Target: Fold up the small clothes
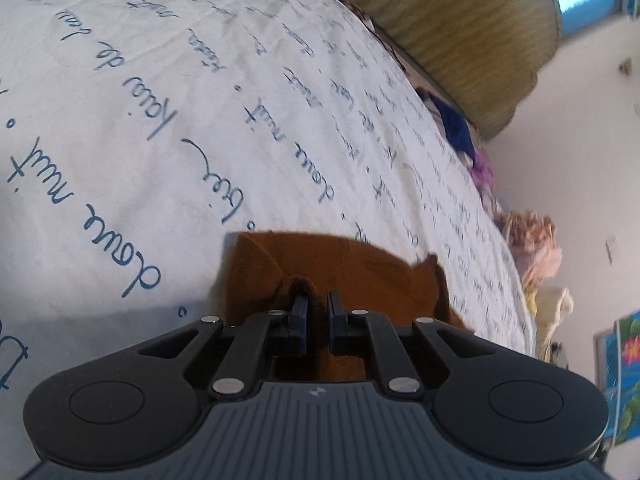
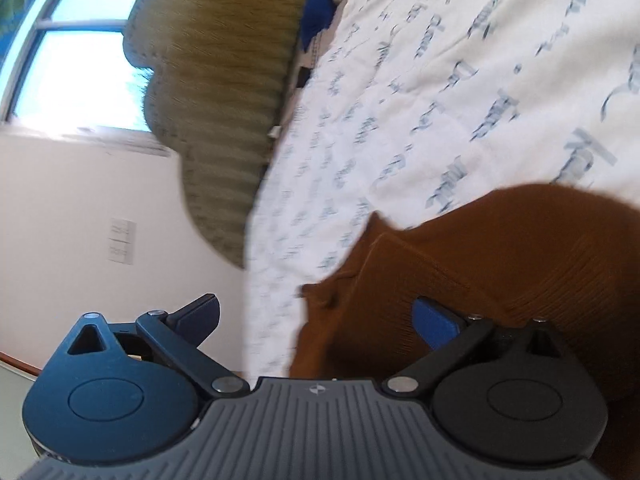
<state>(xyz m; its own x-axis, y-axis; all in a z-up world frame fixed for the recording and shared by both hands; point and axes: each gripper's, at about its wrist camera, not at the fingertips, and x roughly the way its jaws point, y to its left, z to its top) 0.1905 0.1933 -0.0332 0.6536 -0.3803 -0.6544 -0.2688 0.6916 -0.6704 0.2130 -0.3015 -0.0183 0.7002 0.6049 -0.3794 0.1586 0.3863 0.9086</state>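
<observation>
bed sheet: white cloth printed with blue handwriting, lying across most of the left wrist view and the upper right of the right wrist view.
left gripper: its two dark fingers are sitting almost together, pinching a raised fold of the brown garment between the pads; a narrow gap is showing between them.
brown garment: a small rust-brown knit piece lying on the bed sheet, directly ahead of and under the left gripper; one pointed corner is sticking out to the right of it.
headboard cushion: olive, ribbed, running along the far edge of the bed.
clothes pile: blue, purple, pink and pale yellow items bunching along the bed's far right edge in the left wrist view; details are blurring.
window: bright, sitting at the upper left of the right wrist view.
wall switch: pale plate on the white wall, left of the bed.
right gripper: its fingers are spreading wide apart, holding nothing; the left finger is hanging off the bed's edge over the wall side, the right blue pad is lying against the brown garment.
garment in right wrist view: filling the lower right, folded over itself with a ribbed edge showing, resting on the bed sheet near the bed's edge.
</observation>
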